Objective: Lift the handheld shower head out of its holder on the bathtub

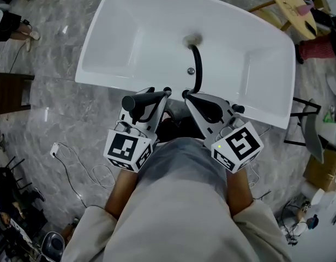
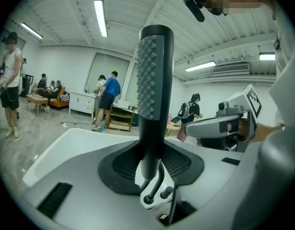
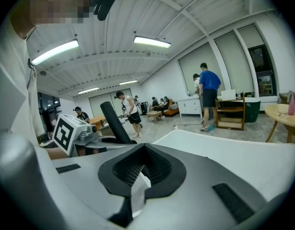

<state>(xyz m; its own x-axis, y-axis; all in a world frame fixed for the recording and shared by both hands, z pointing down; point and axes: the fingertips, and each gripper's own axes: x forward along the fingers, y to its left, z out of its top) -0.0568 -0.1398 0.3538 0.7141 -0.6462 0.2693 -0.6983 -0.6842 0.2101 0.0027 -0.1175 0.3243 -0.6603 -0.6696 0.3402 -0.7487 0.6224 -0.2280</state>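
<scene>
Left tongs (image 2: 154, 164) are about half open and clamped on the shower head (image 2: 154, 80). Both pads press its dark stem low down, and the nubbed spray face stands upright above them. Its lower end looks free of the fitting on the near rim of the bathtub (image 1: 130, 15), so I judge it lifted out. My right tongs (image 3: 138, 176) are all but closed with nothing between them, and they hover just beside the left ones over that same rim.

The black hose (image 1: 197, 70) curves away from the rim into the tub. That hose is my main worry: if I raise or swing the head further than the slack allows, the pull could drag the smooth stem down through my pads. Because I grip low on a tall head, it could also lever sideways if I tilt my wrist. Should it slip, it would fall against the rim or into the basin. My right tongs sit close enough that a careless sideways move could knock the head.
</scene>
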